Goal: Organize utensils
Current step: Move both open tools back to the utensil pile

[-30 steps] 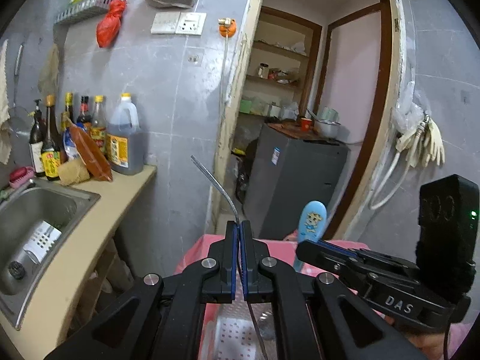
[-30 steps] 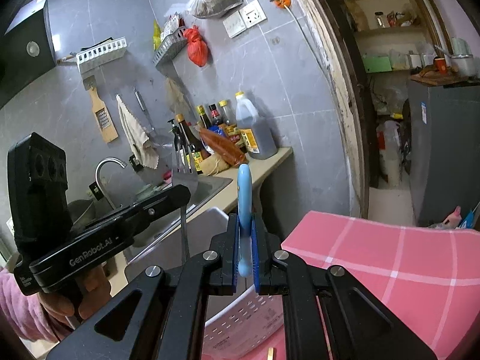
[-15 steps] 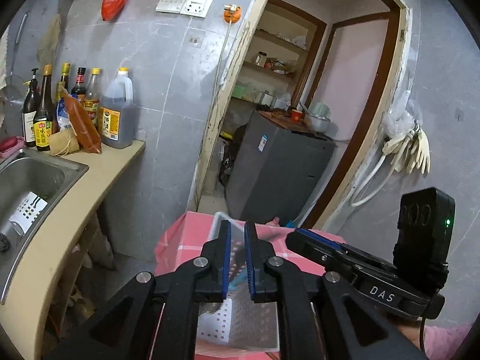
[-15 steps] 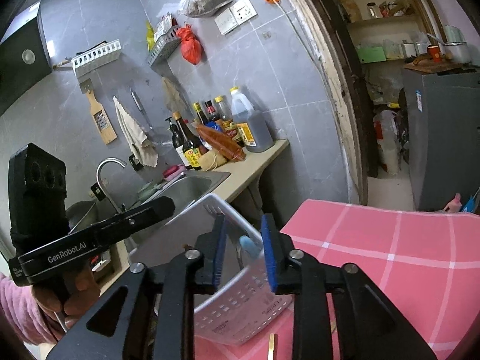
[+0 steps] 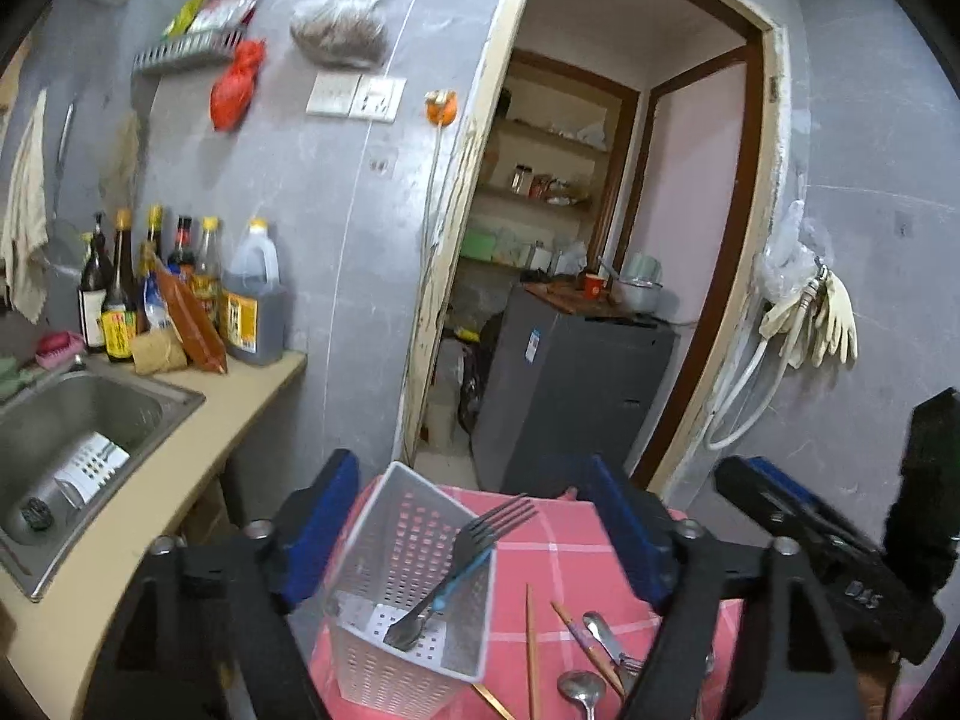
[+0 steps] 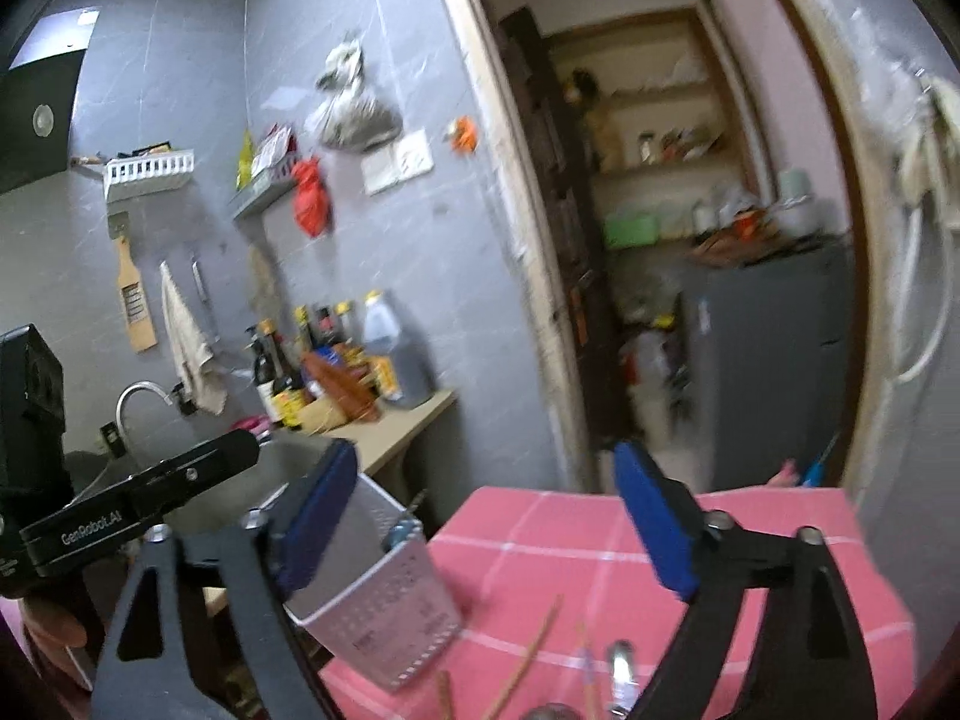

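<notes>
The left gripper (image 5: pixel 474 531) is seen with its fingers (image 5: pixel 321 519) spreading wide, nothing clamped; the white basket (image 5: pixel 414 594) is framed between them, untouched. A fork (image 5: pixel 480 546) is leant inside it, tines up. The right gripper (image 6: pixel 486 525) is likewise opening, nothing gripped. The basket is stood at the left edge of the pink-clothed desk (image 5: pixel 576 558); chopsticks (image 5: pixel 531 648) and spoons (image 5: pixel 579 687) are left loose beside it.
</notes>
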The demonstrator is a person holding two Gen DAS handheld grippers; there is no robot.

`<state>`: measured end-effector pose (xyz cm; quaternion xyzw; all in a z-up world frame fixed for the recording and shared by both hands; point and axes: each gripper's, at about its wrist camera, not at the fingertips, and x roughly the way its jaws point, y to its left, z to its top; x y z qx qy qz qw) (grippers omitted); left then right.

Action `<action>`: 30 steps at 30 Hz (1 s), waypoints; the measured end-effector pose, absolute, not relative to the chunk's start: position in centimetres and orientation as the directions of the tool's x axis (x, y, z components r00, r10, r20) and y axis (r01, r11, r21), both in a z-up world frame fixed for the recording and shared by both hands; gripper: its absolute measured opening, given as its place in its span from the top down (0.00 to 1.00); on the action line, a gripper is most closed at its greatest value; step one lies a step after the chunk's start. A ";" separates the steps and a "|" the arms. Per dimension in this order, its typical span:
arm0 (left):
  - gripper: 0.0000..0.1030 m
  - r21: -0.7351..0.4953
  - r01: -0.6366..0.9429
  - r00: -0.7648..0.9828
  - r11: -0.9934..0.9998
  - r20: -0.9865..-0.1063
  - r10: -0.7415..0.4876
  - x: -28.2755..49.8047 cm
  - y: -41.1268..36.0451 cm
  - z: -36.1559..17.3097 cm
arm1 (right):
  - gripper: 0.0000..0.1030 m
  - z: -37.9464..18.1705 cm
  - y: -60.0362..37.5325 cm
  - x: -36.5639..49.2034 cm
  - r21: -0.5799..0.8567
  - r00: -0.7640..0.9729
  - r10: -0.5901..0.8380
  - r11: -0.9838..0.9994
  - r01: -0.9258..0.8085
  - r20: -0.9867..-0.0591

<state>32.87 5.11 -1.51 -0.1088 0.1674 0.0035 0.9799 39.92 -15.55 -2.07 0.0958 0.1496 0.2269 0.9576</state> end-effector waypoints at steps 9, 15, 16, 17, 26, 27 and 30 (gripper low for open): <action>0.05 -0.189 -0.020 0.952 0.982 -0.303 -0.039 29.1 1.1 -1.7 | 0.01 -1.0 -20.8 34.7 0.216 0.907 0.352 0.928 -0.305 -0.233; 0.02 -0.185 -0.020 0.947 0.983 -0.317 -0.041 26.9 -0.6 -3.1 | 0.01 -1.7 -23.2 32.4 0.194 0.916 0.305 0.946 -0.260 -0.262; 0.02 -0.180 -0.018 0.947 0.984 -0.320 -0.041 26.7 -0.9 -3.2 | 0.01 -2.0 -23.5 32.0 0.188 0.916 0.297 0.949 -0.253 -0.270; 0.02 -0.170 -0.017 0.945 0.985 -0.324 -0.039 26.3 -1.2 -3.5 | 0.01 -2.2 -23.8 31.7 0.184 0.915 0.295 0.950 -0.251 -0.274; 0.02 -0.152 0.013 0.896 0.988 -0.437 -0.079 25.8 -3.0 -7.0 | 0.01 -5.4 -25.7 31.0 0.175 0.878 0.291 0.955 -0.240 -0.381; 0.02 -0.152 0.018 0.889 0.988 -0.450 -0.085 25.9 -3.1 -7.4 | 0.01 -6.0 -26.0 31.2 0.183 0.867 0.298 0.952 -0.243 -0.399; 0.02 -0.152 0.034 0.864 0.988 -0.492 -0.105 26.5 -3.5 -8.7 | 0.01 -7.7 -26.7 31.8 0.215 0.834 0.319 0.945 -0.245 -0.450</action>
